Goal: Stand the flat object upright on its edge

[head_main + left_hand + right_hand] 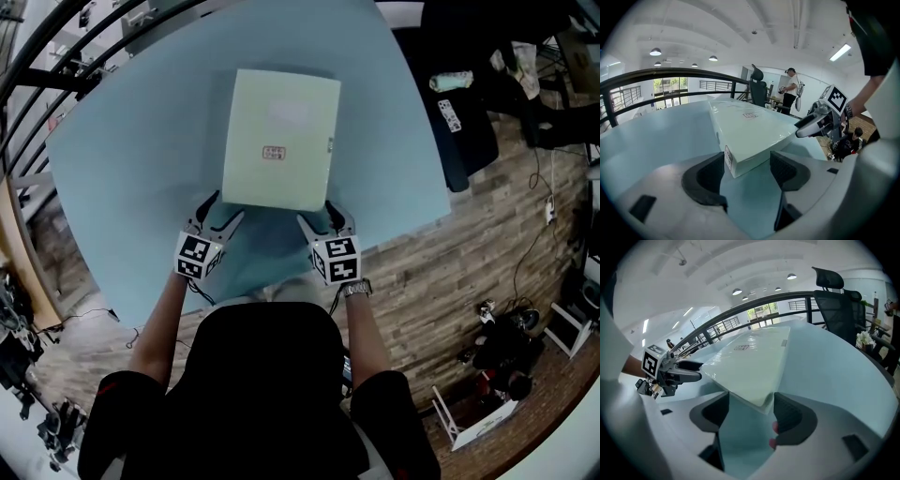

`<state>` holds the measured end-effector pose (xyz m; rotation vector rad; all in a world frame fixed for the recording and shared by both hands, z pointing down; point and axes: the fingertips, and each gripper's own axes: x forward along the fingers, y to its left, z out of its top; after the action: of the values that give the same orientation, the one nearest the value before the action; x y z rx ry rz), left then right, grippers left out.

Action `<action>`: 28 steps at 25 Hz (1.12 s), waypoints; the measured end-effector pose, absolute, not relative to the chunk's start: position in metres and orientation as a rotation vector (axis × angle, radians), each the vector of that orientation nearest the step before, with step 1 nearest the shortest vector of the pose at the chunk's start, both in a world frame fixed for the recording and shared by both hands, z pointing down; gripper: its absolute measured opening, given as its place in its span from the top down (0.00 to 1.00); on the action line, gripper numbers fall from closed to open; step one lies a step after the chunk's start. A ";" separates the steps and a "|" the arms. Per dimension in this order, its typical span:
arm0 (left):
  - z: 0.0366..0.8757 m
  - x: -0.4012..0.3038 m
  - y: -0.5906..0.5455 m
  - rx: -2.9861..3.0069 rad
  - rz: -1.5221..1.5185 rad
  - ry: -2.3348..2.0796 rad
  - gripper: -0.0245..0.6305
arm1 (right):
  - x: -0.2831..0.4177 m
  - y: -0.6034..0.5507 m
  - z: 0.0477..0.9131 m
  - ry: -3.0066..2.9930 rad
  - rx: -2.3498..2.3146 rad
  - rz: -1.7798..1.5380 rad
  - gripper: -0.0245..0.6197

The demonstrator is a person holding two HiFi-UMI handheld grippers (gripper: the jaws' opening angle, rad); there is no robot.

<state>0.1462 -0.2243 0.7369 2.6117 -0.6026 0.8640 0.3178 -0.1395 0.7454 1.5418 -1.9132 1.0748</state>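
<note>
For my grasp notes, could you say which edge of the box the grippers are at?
The edge of the box nearest the person: left gripper and right gripper straddle its two corners, open; other edges stand free.

We see a pale box (281, 141) lying flat on the blue table (122, 169), with a small red label (274, 152) on top. The left gripper (221, 208) sits at its near left corner and the right gripper (319, 213) at its near right. Both have their jaws apart, perhaps just touching the box.
</note>
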 end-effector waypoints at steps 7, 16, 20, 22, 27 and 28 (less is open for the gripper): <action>0.742 0.154 -0.221 2.617 0.911 -0.562 0.51 | 0.318 -0.142 0.749 -1.916 1.496 1.058 0.54; 0.746 0.156 -0.224 2.607 0.913 -0.559 0.51 | 0.318 -0.145 0.756 -1.911 1.488 1.075 0.54; 0.746 0.158 -0.224 2.604 0.914 -0.559 0.51 | 0.319 -0.145 0.755 -1.915 1.495 1.086 0.54; 0.745 0.157 -0.222 2.597 0.910 -0.562 0.50 | 0.318 -0.145 0.754 -1.911 1.502 1.082 0.54; 0.743 0.157 -0.218 2.586 0.905 -0.559 0.50 | 0.319 -0.143 0.751 -1.906 1.511 1.081 0.54; 0.743 0.157 -0.217 2.586 0.907 -0.557 0.50 | 0.320 -0.143 0.751 -1.905 1.510 1.080 0.54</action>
<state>0.1572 -0.2169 0.7433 2.5864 -0.5573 0.9074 0.3195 -0.1430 0.7511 1.5104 -1.9055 1.0795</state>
